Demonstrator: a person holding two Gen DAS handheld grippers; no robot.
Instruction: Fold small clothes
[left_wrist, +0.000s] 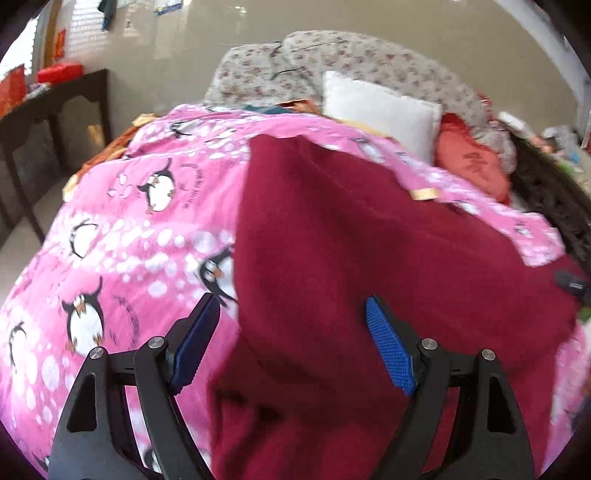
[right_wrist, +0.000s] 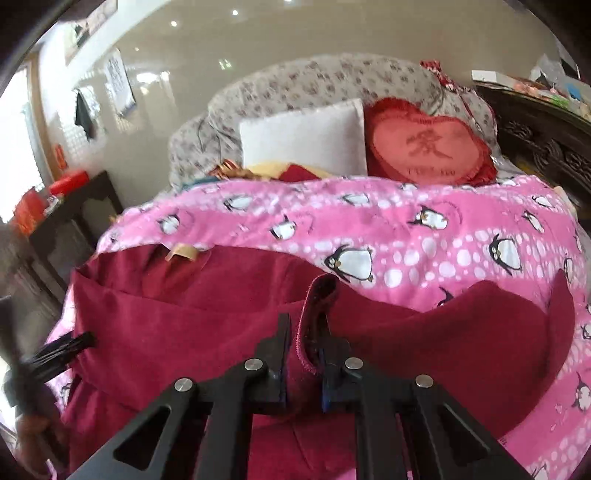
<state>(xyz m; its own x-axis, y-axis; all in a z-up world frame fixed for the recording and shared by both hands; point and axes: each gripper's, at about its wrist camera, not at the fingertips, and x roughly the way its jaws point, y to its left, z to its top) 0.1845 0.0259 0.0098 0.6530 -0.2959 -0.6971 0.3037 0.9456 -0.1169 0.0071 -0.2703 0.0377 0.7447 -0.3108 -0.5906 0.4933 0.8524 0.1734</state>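
Note:
A dark red garment lies spread on a pink penguin-print blanket. My left gripper is open, its blue pads spread wide above the garment's left edge, holding nothing. In the right wrist view the same red garment lies across the blanket. My right gripper is shut on a fold of the garment's hemmed edge, which sticks up between the fingers. The left gripper shows blurred at the far left of that view.
A white pillow, a red heart cushion and a floral cover lie behind the blanket. A dark wooden side table stands left. Dark carved furniture stands at right.

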